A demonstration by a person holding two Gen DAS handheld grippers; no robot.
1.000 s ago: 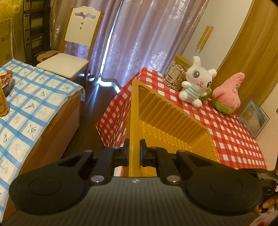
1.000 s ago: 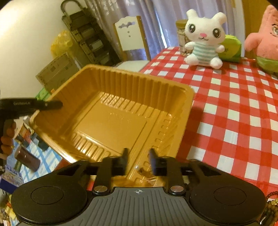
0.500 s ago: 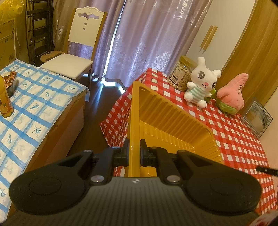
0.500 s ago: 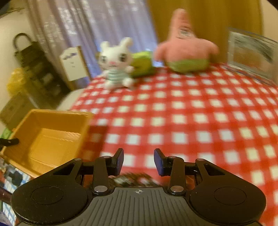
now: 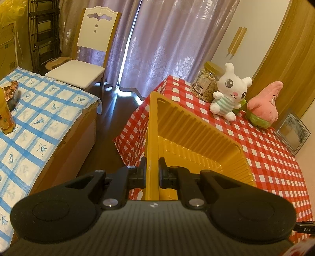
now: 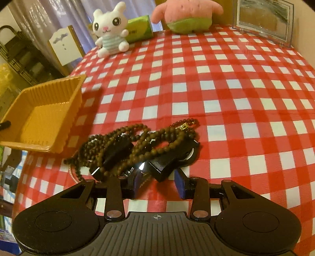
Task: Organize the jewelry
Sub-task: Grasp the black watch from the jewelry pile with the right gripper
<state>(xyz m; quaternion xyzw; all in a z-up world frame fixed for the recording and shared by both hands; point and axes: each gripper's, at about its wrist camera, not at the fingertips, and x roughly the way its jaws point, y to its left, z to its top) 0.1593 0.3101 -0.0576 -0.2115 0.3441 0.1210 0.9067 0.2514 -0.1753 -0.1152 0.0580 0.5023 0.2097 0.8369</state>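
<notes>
Left fingers: mine, clamped on the near rim of the yellow tray, one pad on each side of the wall; the grip looks the same as a second ago.
Yellow tray: ribbed plastic, nothing visible inside it, sitting at the left edge of the surface with its red-and-white checked cloth; from my right camera it lies far left.
Right fingers: parted, pads blue-faced, gripping nothing; they hover just short of the jewelry pile.
Jewelry pile: tangled strands of brown beads draped over dark, glossy black pieces I cannot identify; a small gold charm sits on the upper strand. All of it lies on the surface, right of the tray and apart from it.
Change, right view: a second ago my right fingers pointed into the tray; half a second ago the view was blurred and the pile barely showed at the bottom edge; the pile now sits directly ahead of them.
Change, left view: the scene is nearly unchanged; only a black bar has appeared at the lower right edge.
Writing: the peanut jar carries a label too small to read; the green tube has dark lettering I cannot make out.
Back row, left to right: white bunny plush, green tube, pink star plush, framed picture.
</notes>
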